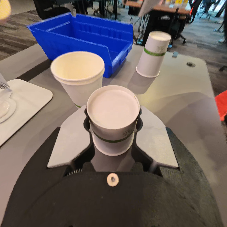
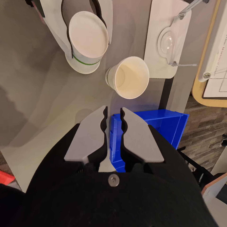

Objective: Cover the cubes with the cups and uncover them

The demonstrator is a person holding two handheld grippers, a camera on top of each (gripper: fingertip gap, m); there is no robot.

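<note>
My left gripper (image 1: 113, 108) is shut on an upside-down white paper cup (image 1: 110, 132) with a green band, its rim at or just above the grey table (image 1: 178, 110). The same gripper (image 2: 89, 47) and cup (image 2: 88, 34) show at the top of the right wrist view. A stack of upright white cups (image 1: 78, 68) stands just behind it and also shows in the right wrist view (image 2: 130, 78). A second upside-down cup (image 1: 153, 54) stands at the far right. My right gripper (image 2: 114, 108) hangs high over the table, empty, jaws a narrow gap apart. No cubes show.
A blue bin (image 1: 86, 40) stands at the back of the table; in the right wrist view it (image 2: 172, 125) lies under my right fingers. A white base plate with a clear dome (image 2: 159, 36) lies left of the cups. A red thing (image 1: 221, 105) sits past the table's right edge.
</note>
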